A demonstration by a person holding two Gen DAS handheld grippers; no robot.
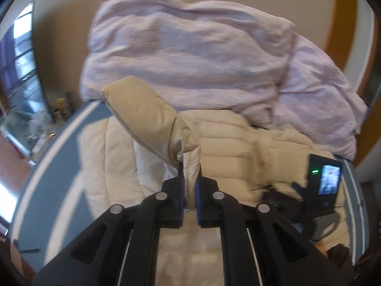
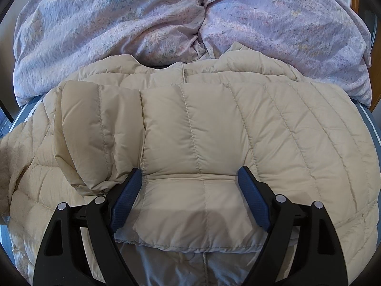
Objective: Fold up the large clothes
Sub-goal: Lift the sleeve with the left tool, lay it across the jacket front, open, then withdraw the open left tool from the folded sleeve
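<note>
On the bed, my left gripper (image 1: 189,166) was clamped on the jacket (image 2: 214,128) sleeve (image 1: 142,116) cuff (light, puffy, slick); right gripper (image 2: 190,186) gaped wide, holding nothing.

Your left view is smeared by motion blur, worst on the duvet (image 1: 190,47) and the right side; daylight enters from the window (image 1: 21,54) at left. Your right view is sharp and evenly lit, with a soft shadow low on the jacket (image 2: 202,214). Both bend and darken at the edges.
</note>
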